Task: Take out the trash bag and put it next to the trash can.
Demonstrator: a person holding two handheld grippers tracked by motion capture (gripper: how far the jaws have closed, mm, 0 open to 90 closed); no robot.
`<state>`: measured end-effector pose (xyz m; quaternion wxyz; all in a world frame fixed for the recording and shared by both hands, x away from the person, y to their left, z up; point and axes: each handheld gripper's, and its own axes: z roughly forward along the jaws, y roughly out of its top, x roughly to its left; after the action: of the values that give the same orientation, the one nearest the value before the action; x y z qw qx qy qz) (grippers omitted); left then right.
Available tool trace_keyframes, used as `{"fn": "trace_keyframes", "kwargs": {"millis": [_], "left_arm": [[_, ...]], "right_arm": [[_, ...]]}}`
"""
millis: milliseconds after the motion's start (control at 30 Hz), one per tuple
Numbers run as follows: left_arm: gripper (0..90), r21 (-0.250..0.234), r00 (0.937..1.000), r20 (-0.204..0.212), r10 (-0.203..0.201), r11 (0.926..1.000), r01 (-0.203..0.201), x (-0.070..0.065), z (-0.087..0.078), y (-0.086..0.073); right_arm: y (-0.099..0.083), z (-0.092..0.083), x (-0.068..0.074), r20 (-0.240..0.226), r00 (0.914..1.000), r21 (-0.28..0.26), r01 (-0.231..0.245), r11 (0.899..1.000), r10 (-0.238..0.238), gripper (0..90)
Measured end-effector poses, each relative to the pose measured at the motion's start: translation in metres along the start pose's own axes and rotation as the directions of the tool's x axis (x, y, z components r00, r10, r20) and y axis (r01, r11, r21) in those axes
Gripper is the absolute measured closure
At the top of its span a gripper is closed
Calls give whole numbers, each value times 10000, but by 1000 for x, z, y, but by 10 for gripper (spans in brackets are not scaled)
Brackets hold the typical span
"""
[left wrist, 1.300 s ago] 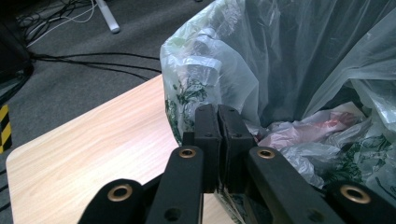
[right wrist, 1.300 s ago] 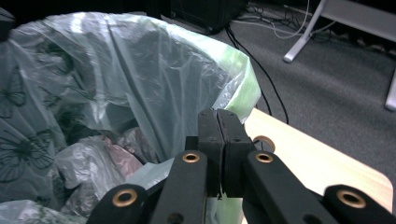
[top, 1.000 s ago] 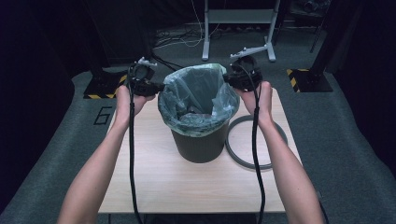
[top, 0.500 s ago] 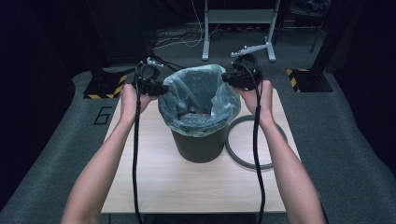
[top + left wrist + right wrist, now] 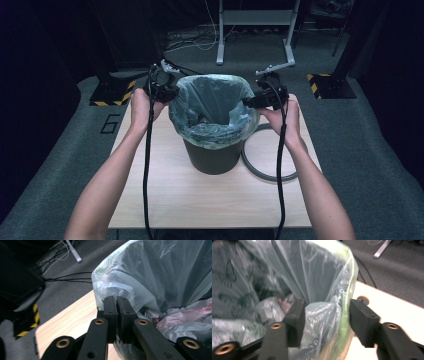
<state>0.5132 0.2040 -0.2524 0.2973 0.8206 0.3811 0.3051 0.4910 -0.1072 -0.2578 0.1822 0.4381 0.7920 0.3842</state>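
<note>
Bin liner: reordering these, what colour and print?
Translucent pale green liner with dark butterfly prints; clearest in the right gripper view.

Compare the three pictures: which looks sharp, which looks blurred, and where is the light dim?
High view: table lit and fairly sharp, surrounding floor very dark. Left gripper view: sharpest, crisp creases in the bin bag, left claw clear. Right gripper view: bag and right claw smeared and soft.

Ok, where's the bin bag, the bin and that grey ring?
bin bag [image 5: 212, 100], high view, inside of its far wall
bin [image 5: 212, 157], high view, dark front wall
grey ring [image 5: 260, 172], high view, near curve on the table
</note>
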Motion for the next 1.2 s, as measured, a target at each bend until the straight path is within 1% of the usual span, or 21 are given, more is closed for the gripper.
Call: {"fn": "trace_keyframes", "kwargs": {"millis": [100, 167, 267, 300, 367, 467, 633, 733, 833, 967, 1000, 1100, 1133, 1200], "left_arm": [[889, -46, 9999, 124, -31, 10000, 32, 0, -4, 2], [891, -159, 9997, 224, -15, 9999, 19, 0, -8, 4], [892, -261, 9992, 412, 7, 9997, 4, -1, -15, 6], [893, -286, 9989, 466, 46, 9996, -33, -2, -17, 7], [892, -328, 9984, 542, 130, 9994, -112, -4, -19, 10], [892, -427, 9972, 732, 163, 9990, -132, -8, -21, 14], [891, -397, 9954, 913, 291, 9989, -255, -15, -17, 19], [891, -350, 9938, 1081, 261, 9991, -224, -19, -13, 20], [891, -248, 9926, 1169, 321, 9993, -294, -21, -9, 20], [891, -169, 9921, 1207, 350, 9993, -332, -21, -6, 18], [890, -147, 9919, 1237, 286, 9995, -269, -21, -6, 17], [890, -116, 9913, 1298, 207, 9997, -194, -19, -4, 16], [890, -109, 9912, 1310, 191, 9998, -178, -19, -3, 16], [889, -90, 9904, 1369, 169, 9998, -158, -19, -2, 16]], "right_arm": [[-3, -4, -2, 67, 10000, -105, -40, 9999, 41, 708], [-3, -6, -4, 23, 10000, -170, -7, 9999, 8, 774], [-3, -8, -4, 99, 9999, -208, 127, 9997, -125, 868], [-2, -9, -4, 77, 9999, -205, 142, 9997, -141, 880], [0, -10, -3, -47, 10000, -326, 80, 9994, -81, 890], [5, -14, 1, -171, 9996, -597, 222, 9980, -232, 893], [21, -22, 15, -415, 9979, -1051, 443, 9935, -489, 895], [31, -21, 25, -392, 9965, -1134, 694, 9911, -742, 898], [39, -19, 31, -488, 9959, -1138, 707, 9910, -767, 898], [39, -19, 36, -587, 9941, -1203, 833, 9892, -909, 899], [37, -20, 37, -608, 9937, -1223, 860, 9888, -939, 898], [31, -27, 39, -703, 9929, -1402, 851, 9865, -956, 899], [30, -29, 40, -682, 9928, -1479, 879, 9851, -989, 899], [30, -35, 40, -786, 9923, -1623, 815, 9834, -952, 899]]}}
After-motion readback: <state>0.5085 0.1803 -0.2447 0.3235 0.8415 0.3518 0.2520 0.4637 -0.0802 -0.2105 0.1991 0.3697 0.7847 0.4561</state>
